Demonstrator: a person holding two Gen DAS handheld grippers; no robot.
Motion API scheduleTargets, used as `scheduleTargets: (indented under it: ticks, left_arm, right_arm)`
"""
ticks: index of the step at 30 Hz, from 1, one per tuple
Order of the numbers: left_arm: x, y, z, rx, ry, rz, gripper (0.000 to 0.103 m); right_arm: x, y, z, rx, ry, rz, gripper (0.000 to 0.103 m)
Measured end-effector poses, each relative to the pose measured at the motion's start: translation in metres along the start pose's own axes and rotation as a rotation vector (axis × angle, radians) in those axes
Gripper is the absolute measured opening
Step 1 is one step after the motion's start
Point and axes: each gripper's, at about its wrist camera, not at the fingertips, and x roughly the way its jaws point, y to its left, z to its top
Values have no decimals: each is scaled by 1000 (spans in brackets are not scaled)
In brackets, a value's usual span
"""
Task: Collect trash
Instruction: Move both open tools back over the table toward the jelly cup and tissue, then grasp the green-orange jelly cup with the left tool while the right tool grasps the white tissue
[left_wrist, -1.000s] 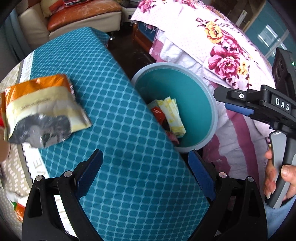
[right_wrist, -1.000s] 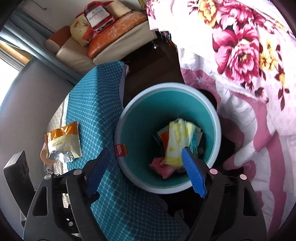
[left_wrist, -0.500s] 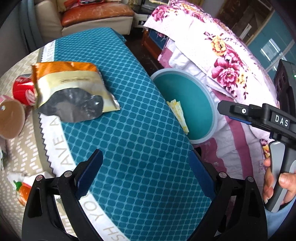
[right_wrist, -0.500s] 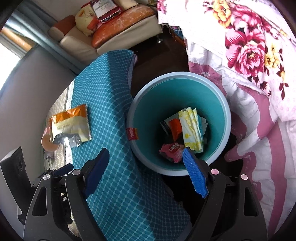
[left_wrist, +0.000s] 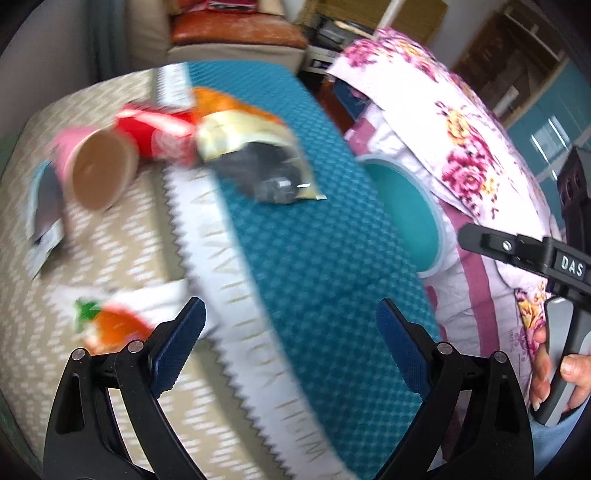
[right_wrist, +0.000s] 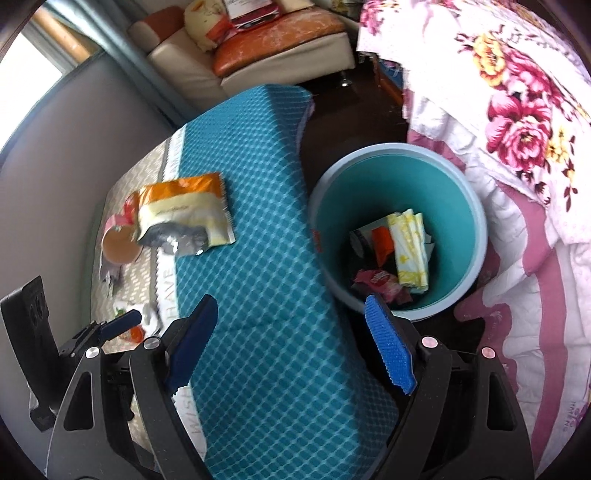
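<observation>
A teal trash bin (right_wrist: 397, 236) stands on the floor beside the table and holds several wrappers (right_wrist: 408, 254); it also shows in the left wrist view (left_wrist: 406, 218). On the table lie an orange and cream snack bag (left_wrist: 251, 147) (right_wrist: 184, 214), a red can (left_wrist: 155, 133), a pink paper cup (left_wrist: 96, 170) on its side, and a carrot-print wrapper (left_wrist: 114, 321). My left gripper (left_wrist: 290, 339) is open and empty above the table, near the carrot-print wrapper. My right gripper (right_wrist: 291, 343) is open and empty over the table edge beside the bin.
The table has a teal patterned cloth (left_wrist: 314, 258) and a beige lettered runner (left_wrist: 110, 258). A floral bedspread (right_wrist: 517, 110) lies right of the bin. A sofa (right_wrist: 258, 48) stands at the back. A grey packet (left_wrist: 44, 206) lies at the table's left.
My left gripper swung left across the table, away from the bin; the can, cup and carrot-print wrapper came into view. My right gripper drew back left from over the bin.
</observation>
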Motion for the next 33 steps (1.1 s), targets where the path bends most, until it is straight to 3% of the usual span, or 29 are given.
scheduleTargets:
  ticks: [3, 4, 14, 19, 30, 32, 33]
  left_arm:
    - [-11, 32, -10, -54, -14, 32, 93]
    - [-15, 46, -16, -80, -21, 46, 94]
    - [-30, 116, -45, -198, -52, 134, 93]
    - [-31, 113, -47, -171, -78, 161, 90]
    - [-5, 102, -39, -132, -48, 196, 86]
    - [-3, 98, -37, -115, -55, 206, 70]
    - [-4, 97, -37, -113, -58, 201, 68]
  right_arm:
    - [7, 19, -5, -36, 26, 8, 80]
    - [11, 28, -8, -57, 36, 10, 85]
    - [44, 74, -26, -151, 132, 26, 85]
    - [55, 82, -28, -158, 152, 27, 85]
    - [64, 77, -23, -147, 170, 39, 85]
    - [66, 78, -23, -152, 173, 41, 85]
    - [67, 79, -23, -154, 175, 42, 85]
